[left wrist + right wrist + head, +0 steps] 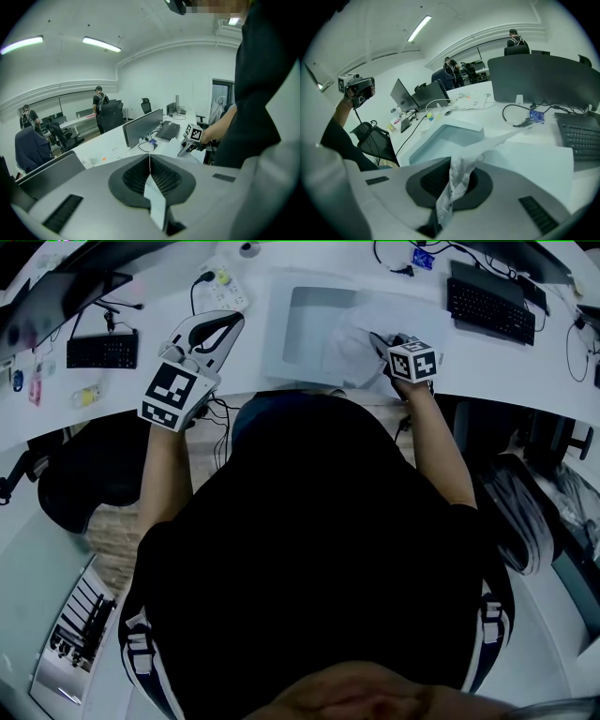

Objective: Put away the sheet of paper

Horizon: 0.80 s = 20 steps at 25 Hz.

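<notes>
- As our right gripper (451,172) has its fingers (424,181) clamped on the sheet of paper (506,138), we hold it by the tray (461,123) for stowing.
- Our left gripper (150,169), raised clear, has its fingers shut on a white slip (157,202).

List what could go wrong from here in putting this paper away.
The right gripper pinches only a crumpled part of the sheet of paper, which could tear or slip out.
The sheet's free end reaches past the rim of the white tray, so it may land outside.
The left gripper, raised away from the tray, is shut on a white strip, apparently paper, which could get left out.
</notes>
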Each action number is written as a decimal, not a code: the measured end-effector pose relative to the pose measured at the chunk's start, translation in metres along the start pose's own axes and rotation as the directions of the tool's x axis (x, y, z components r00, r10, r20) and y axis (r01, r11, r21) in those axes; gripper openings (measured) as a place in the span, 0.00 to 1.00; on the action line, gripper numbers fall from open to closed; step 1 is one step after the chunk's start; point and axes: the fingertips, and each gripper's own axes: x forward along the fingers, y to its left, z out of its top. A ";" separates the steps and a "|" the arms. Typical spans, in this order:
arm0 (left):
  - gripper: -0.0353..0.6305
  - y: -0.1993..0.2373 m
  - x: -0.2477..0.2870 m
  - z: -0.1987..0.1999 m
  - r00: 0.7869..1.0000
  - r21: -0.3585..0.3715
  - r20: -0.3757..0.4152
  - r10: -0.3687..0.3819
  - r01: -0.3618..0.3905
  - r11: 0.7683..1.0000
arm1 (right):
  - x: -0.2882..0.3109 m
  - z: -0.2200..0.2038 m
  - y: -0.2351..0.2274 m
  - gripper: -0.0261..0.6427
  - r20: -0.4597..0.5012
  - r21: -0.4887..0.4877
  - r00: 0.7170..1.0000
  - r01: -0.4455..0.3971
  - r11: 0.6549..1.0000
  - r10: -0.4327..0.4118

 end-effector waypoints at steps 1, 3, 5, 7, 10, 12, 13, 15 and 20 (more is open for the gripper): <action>0.09 0.000 0.001 0.000 1.000 -0.001 0.000 0.000 0.000 1.000 | 0.000 -0.001 -0.001 0.06 -0.001 0.002 1.000 0.001 1.000 -0.001; 0.09 0.000 0.003 0.001 1.000 -0.001 0.000 -0.001 0.001 1.000 | 0.000 -0.003 -0.005 0.06 -0.005 0.009 1.000 0.003 1.000 -0.003; 0.09 -0.001 0.006 0.003 1.000 -0.002 -0.001 -0.004 0.004 1.000 | -0.001 -0.007 -0.010 0.06 -0.011 0.016 1.000 0.008 1.000 -0.008; 0.09 -0.002 0.009 0.004 1.000 -0.002 -0.002 -0.007 0.007 1.000 | -0.001 -0.013 -0.015 0.06 -0.021 0.024 1.000 0.014 1.000 -0.013; 0.09 -0.005 0.013 0.005 1.000 0.000 -0.006 -0.010 0.010 1.000 | -0.001 -0.027 -0.023 0.06 -0.044 0.042 0.999 0.023 0.999 -0.021; 0.09 -0.007 0.015 0.006 1.000 0.000 -0.007 -0.011 0.011 1.000 | 0.000 -0.035 -0.029 0.06 -0.058 0.052 0.998 0.029 0.998 -0.026; 0.09 -0.008 0.016 0.007 1.000 0.000 -0.007 -0.012 0.012 1.000 | 0.000 -0.039 -0.032 0.06 -0.064 0.055 0.998 0.031 0.998 -0.028; 0.09 -0.009 0.017 0.007 1.000 0.000 -0.008 -0.011 0.011 1.000 | 0.002 -0.046 -0.036 0.06 -0.073 0.064 0.997 0.036 0.997 -0.031; 0.09 -0.011 0.020 0.005 1.000 0.001 -0.016 -0.009 0.009 1.000 | 0.007 -0.060 -0.049 0.06 -0.090 0.108 0.996 0.037 0.993 -0.028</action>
